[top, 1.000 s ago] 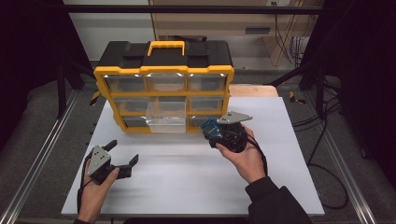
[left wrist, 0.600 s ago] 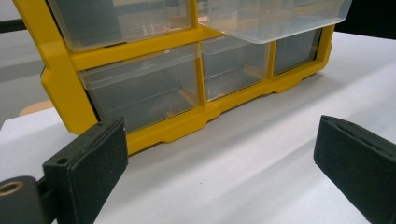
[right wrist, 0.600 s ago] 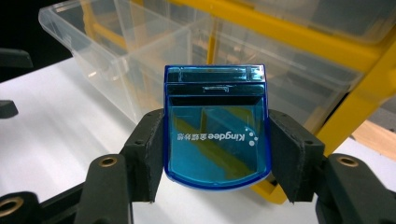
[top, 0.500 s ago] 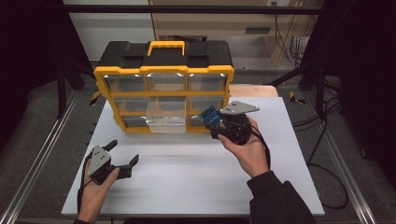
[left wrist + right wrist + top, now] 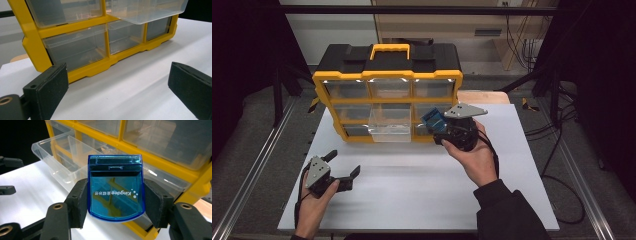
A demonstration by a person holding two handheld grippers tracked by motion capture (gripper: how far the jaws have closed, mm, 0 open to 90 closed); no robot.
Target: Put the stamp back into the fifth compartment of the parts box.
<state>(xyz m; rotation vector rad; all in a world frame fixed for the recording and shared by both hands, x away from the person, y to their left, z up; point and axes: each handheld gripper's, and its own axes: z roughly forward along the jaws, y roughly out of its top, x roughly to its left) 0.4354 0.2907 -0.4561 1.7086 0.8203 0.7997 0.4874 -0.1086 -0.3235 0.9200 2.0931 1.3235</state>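
R gripper clamps a blue translucent box just in front of the yellow organizer, L gripper idle w/ jaws wide; next, prob. drop it into the pulled-out drawer.

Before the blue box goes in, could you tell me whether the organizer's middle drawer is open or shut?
Open: the clear middle drawer juts out from the yellow organizer front.

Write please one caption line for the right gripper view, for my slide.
Right gripper fingers clamp a blue transparent box before the yellow drawer organizer, near its pulled-out clear drawer.
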